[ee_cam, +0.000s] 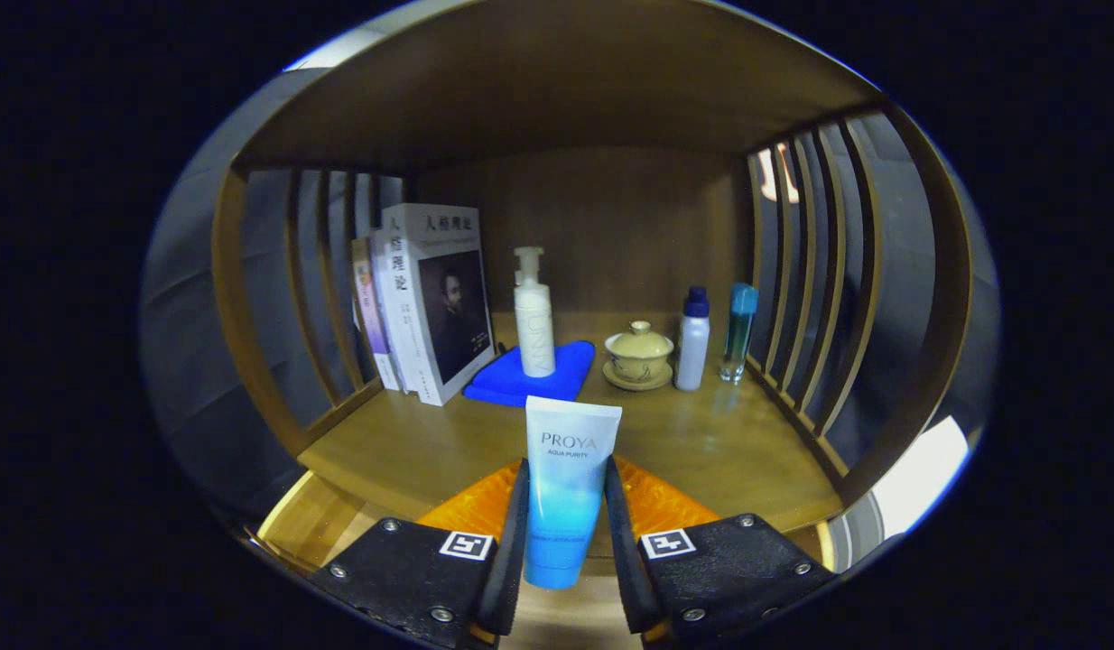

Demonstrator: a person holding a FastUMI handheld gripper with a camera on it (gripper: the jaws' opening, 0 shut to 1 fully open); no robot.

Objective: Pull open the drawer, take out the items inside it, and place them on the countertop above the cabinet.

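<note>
A white-to-blue cosmetic tube point(565, 487) stands upright between my fingers, cap end down, and my gripper point(566, 506) is shut on it, both fingers pressing its sides. I hold it just above the front edge of the wooden countertop point(719, 451). The drawer lies below and is hidden.
On the countertop beyond the tube: standing books point(426, 302) at the left, a white pump bottle point(533, 316) on a blue cloth point(525, 375), a lidded tea bowl point(639, 354), a white bottle with blue cap point(693, 339) and a teal bottle point(739, 330). Slatted wooden sides point(814, 280) and a back panel enclose the shelf.
</note>
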